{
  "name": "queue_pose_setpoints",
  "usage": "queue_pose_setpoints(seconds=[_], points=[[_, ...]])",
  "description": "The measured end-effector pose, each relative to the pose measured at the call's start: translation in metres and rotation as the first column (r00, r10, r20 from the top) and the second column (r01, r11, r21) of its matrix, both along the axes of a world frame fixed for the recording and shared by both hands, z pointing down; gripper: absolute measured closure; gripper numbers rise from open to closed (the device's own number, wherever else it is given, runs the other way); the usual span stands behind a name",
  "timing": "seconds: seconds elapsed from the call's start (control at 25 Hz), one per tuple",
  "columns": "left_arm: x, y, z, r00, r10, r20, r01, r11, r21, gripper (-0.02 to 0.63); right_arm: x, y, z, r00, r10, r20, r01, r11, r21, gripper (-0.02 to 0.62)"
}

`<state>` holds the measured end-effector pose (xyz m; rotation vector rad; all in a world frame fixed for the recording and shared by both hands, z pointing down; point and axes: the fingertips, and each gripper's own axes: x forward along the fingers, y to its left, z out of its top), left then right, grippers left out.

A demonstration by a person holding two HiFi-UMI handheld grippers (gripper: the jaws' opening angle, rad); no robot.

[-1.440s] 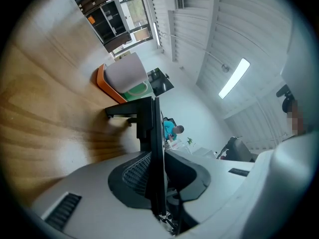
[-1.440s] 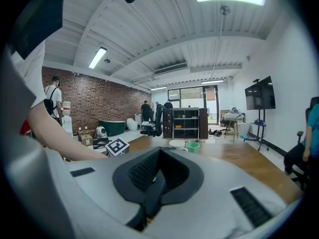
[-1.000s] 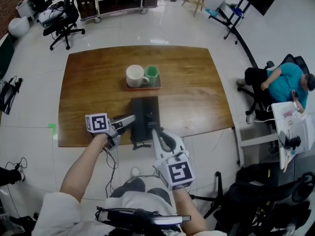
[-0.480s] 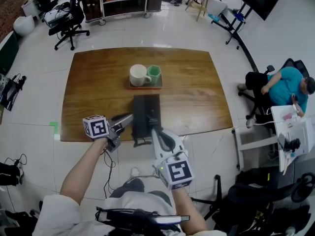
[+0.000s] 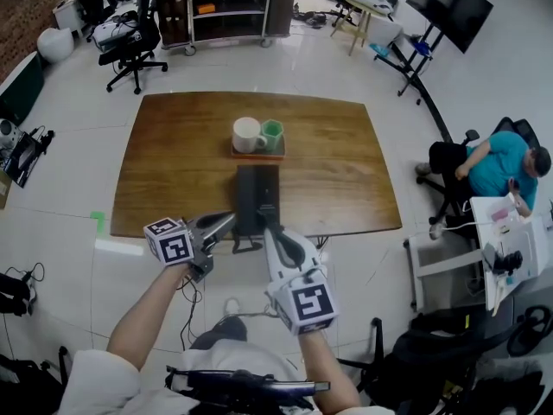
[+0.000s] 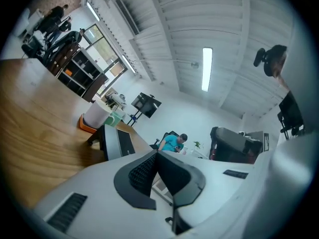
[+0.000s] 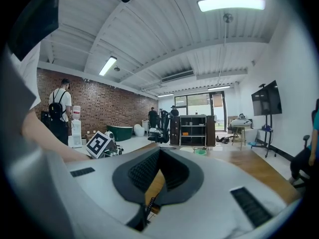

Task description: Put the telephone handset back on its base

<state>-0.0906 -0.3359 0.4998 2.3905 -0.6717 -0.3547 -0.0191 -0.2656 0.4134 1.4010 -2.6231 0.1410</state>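
The black, flat, rectangular telephone [image 5: 257,199] lies lengthwise at the near edge of the brown wooden desk [image 5: 173,162], just this side of an orange tray [image 5: 257,153] that holds a white mug [image 5: 247,134] and a green cup [image 5: 273,131]. Its handset cannot be told apart from its base. The left gripper [image 5: 230,218] and the right gripper [image 5: 269,230] hover at the telephone's near end, the fingers of each clenched on nothing.

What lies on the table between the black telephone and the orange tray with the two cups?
Nothing: the head view shows only a narrow bare strip of brown wooden table between the black telephone and the orange tray.
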Motion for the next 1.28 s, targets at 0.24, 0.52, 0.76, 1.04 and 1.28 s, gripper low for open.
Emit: queue_pose_setpoints(seconds=[0.24, 0.52, 0.76, 1.04, 1.28], points=[[0.027, 0.053, -0.045, 1.0, -0.008, 0.021, 0.005, 0.991, 0.133, 0.604, 0.007, 0.031, -0.005, 1.0, -0.009, 0.019, 0.009, 1.0, 0.018, 0.595], [0.043, 0.117, -0.104, 0.996, -0.08, 0.049, 0.062, 0.953, 0.296, 0.604, 0.008, 0.074, -0.012, 0.999, -0.053, 0.006, 0.053, 0.997, 0.05, 0.595], [0.053, 0.181, -0.142, 0.975, -0.198, 0.101, 0.136, 0.89, 0.435, 0.604, 0.014, 0.122, -0.029, 0.997, -0.072, 0.025, 0.069, 0.993, 0.099, 0.595], [0.069, 0.265, -0.164, 0.949, -0.293, 0.118, 0.196, 0.839, 0.507, 0.604, 0.028, 0.193, -0.041, 0.994, -0.099, 0.046, 0.093, 0.987, 0.132, 0.595], [0.086, 0.325, -0.172, 0.935, -0.331, 0.129, 0.213, 0.812, 0.543, 0.604, 0.038, 0.251, -0.049, 0.991, -0.119, 0.06, 0.109, 0.982, 0.156, 0.595]])
